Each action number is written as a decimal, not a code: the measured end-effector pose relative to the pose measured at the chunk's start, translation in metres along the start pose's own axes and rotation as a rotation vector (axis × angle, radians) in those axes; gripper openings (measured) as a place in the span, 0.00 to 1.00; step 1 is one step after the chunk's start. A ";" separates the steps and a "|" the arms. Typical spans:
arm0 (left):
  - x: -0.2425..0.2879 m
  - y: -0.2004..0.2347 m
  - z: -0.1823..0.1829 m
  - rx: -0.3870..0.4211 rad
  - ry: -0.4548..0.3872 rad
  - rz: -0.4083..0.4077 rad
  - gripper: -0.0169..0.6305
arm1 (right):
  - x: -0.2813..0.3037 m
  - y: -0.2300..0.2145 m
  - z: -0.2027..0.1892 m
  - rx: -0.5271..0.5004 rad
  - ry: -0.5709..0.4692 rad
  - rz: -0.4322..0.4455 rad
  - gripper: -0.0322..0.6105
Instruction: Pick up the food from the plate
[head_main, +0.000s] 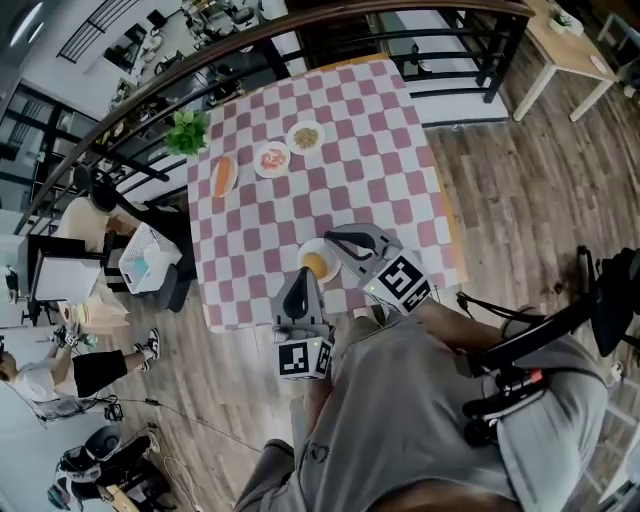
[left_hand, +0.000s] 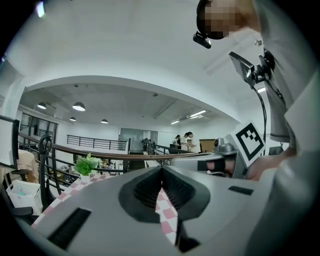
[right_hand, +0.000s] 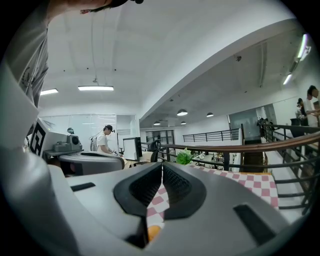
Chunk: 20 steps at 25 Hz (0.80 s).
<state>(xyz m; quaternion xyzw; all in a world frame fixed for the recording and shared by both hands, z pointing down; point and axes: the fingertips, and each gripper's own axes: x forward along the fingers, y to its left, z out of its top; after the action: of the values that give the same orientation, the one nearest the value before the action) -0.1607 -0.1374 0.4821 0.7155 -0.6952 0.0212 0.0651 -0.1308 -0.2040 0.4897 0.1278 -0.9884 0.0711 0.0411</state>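
Four round white plates show in the head view on a pink-and-white checked surface (head_main: 370, 160). Three sit in a row toward the far left: plate with long orange food (head_main: 225, 177), plate with red-and-white food (head_main: 272, 159), plate with tan-green food (head_main: 305, 136). Green potted plant (head_main: 186, 132) stands at the far left corner, near that row. The fourth, the near white plate (head_main: 308, 248), holds the yellow-orange food (head_main: 318, 265). It sits by the near edge, well apart from the row. Grey left gripper (head_main: 304, 272) is just beside that plate's near-left rim, marker cube toward the person. Grey right gripper (head_main: 332, 238) is at the plate's far-right rim; contact cannot be told. The person's grey-clad torso fills the bottom.

Left gripper view: the black ribbed fingers (left_hand: 147, 187) are closed pad to pad with nothing between them. Checked surface shows in the gap below them. The right gripper with its marker cube is just to the right, and the plant stands far left by a railing.

Right gripper view: right gripper's fingers (right_hand: 145, 187) also meet pad to pad, empty. A bit of the yellow-orange food shows low down, beneath the closed fingers, with checked surface beyond. The left gripper is at left, and the plant is straight ahead past the fingertips.
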 end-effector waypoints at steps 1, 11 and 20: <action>-0.001 0.004 0.002 -0.002 -0.003 0.004 0.04 | 0.000 0.001 0.003 -0.002 -0.004 -0.001 0.08; -0.022 0.041 0.000 -0.020 -0.021 0.009 0.04 | -0.004 0.001 0.001 -0.008 0.022 -0.091 0.08; -0.026 0.065 -0.036 -0.032 0.069 0.039 0.64 | 0.002 0.006 -0.007 -0.016 0.048 -0.134 0.08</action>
<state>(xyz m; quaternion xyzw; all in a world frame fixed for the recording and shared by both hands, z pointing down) -0.2238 -0.1090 0.5189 0.6996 -0.7066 0.0361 0.1004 -0.1336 -0.1976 0.4964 0.1916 -0.9769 0.0634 0.0703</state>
